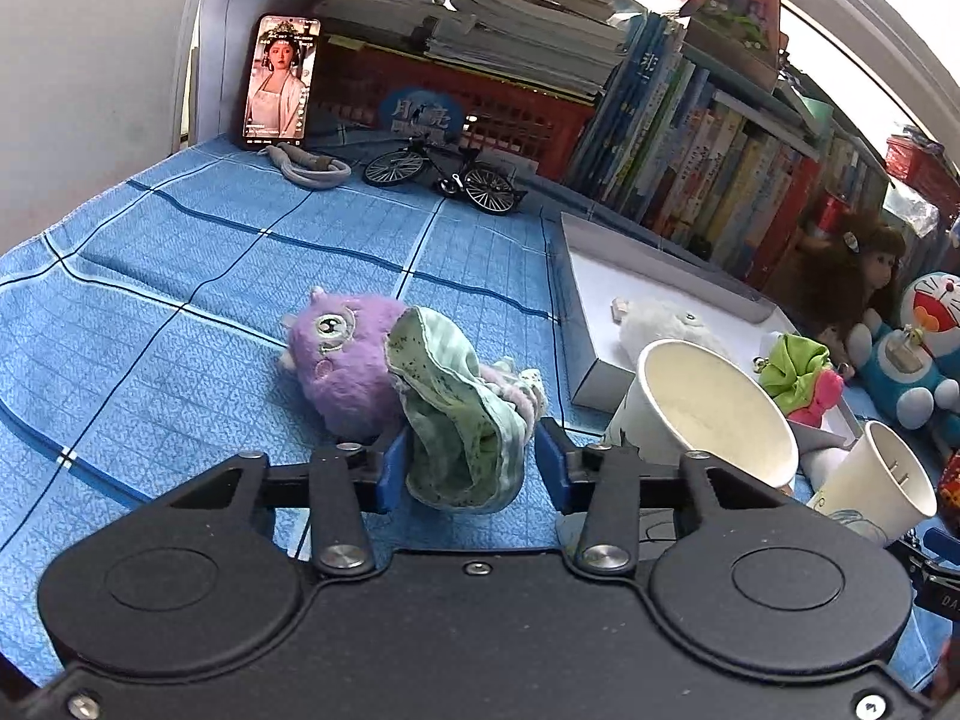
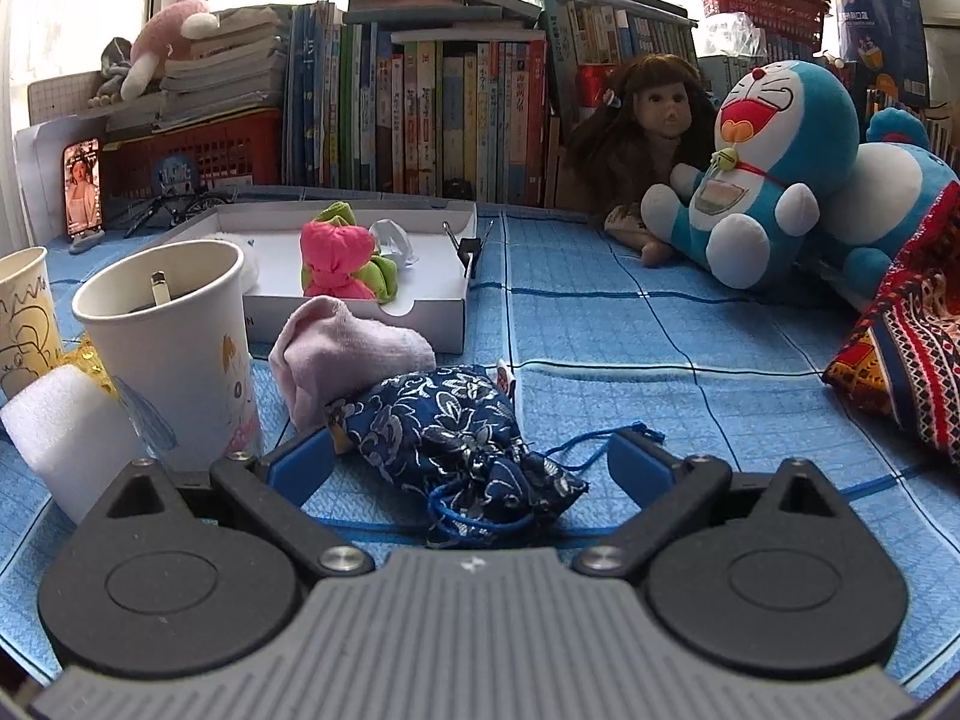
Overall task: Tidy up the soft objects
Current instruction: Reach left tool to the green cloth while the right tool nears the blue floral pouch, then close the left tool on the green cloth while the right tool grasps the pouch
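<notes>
On the blue checked tablecloth, our left gripper narrows around a crumpled green cloth, pads not visibly pressing; our right gripper gapes around a navy floral drawstring pouch. We risk snagging its blue cord.

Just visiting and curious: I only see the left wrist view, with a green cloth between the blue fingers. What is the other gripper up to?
Observer: The right gripper stands open around a dark blue flowered pouch.
Operator: Is it squeezing it?
Observer: No, both pads stand clear of its sides.
Operator: Anything next to it?
Observer: A pink sock lies right behind it.
Operator: And further right?
Observer: A striped woven bag at the picture's edge.
</notes>
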`<state>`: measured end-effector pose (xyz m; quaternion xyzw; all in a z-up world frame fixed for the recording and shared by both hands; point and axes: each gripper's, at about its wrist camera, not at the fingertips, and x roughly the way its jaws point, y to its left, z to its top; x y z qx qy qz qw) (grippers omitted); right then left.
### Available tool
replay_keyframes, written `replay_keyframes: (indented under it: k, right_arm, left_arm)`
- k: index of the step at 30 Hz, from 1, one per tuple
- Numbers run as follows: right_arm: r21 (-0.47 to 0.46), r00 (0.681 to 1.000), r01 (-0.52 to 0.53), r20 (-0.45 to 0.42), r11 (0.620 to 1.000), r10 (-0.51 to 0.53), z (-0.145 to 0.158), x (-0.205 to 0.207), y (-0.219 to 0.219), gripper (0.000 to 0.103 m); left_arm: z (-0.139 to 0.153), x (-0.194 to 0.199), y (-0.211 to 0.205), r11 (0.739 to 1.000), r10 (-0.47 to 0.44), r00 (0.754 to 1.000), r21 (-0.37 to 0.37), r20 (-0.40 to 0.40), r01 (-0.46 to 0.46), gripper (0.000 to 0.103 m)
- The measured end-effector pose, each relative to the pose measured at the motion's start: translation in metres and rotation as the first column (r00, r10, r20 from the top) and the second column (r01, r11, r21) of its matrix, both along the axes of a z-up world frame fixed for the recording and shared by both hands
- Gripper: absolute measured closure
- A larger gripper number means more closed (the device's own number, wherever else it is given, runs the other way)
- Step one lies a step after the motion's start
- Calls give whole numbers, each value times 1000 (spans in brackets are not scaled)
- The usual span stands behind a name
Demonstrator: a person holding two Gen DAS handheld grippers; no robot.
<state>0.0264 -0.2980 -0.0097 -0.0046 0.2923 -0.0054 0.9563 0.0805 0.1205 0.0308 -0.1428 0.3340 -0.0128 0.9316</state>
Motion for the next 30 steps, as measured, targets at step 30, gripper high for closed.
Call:
replay_keyframes:
  k: [30]
  right_arm:
    - [-23,998,-54,-37,998,53,-1,16,11,24]
  left_arm:
    - [27,-10,-1,1000,-10,998,29,68,8,88]
